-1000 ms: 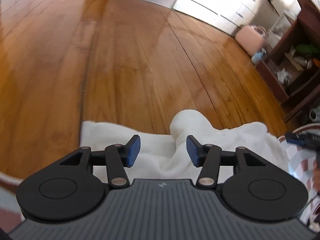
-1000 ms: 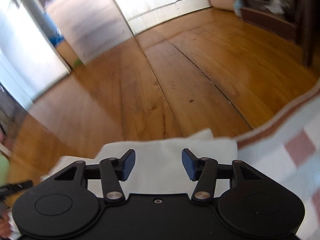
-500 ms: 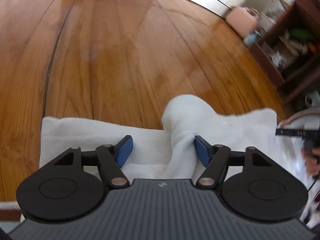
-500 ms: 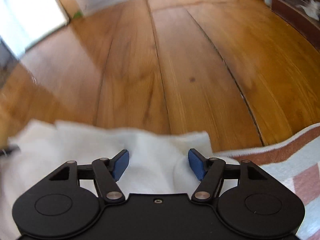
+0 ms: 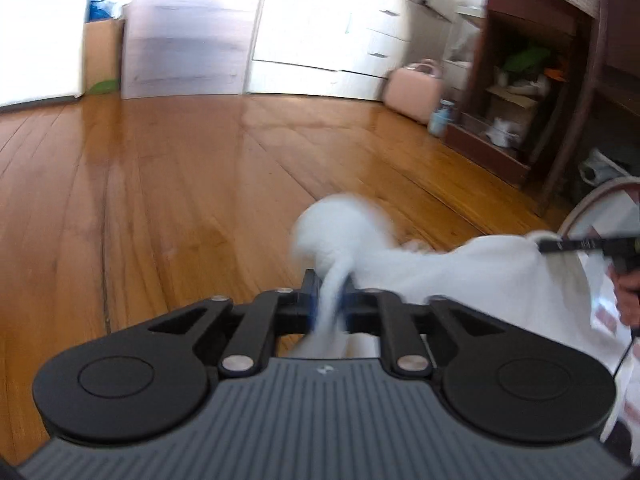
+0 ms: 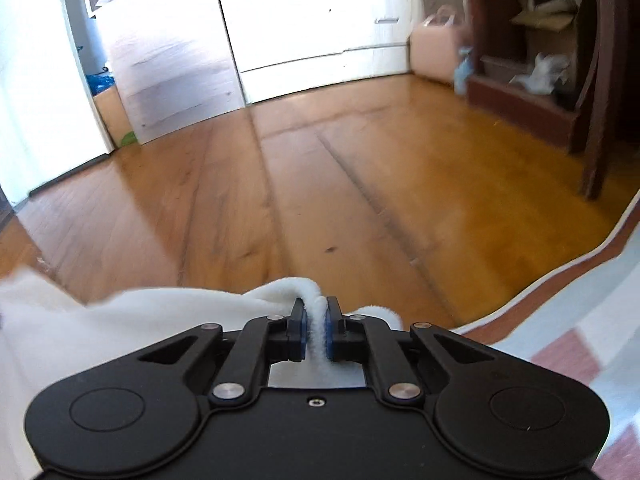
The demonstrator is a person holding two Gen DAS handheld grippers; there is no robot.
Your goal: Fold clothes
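A white fleecy garment [image 5: 460,276] hangs stretched between my two grippers above the wooden floor [image 5: 180,200]. The jaws of my left gripper [image 5: 330,304] are closing, and a bunched fold of the garment is pinched between the pads. A blurred lump of it sticks up past the fingertips. In the right wrist view my right gripper [image 6: 316,328] is shut on a thin ridge of the garment's [image 6: 140,316] edge. From the left wrist view, the right gripper [image 5: 560,245] appears at the far right, held by a hand [image 5: 626,292].
A pink and pale checked blanket [image 6: 580,320] with a brown border lies at the right. A dark wooden shelf unit [image 5: 520,80], a pink case [image 5: 412,88] and white drawers [image 5: 340,40] stand at the back. Bare wooden floor stretches ahead.
Both grippers have closed on the white garment, which lay flat between open jaws before. The garment has come up off the floor, and both views have tilted up toward the room.
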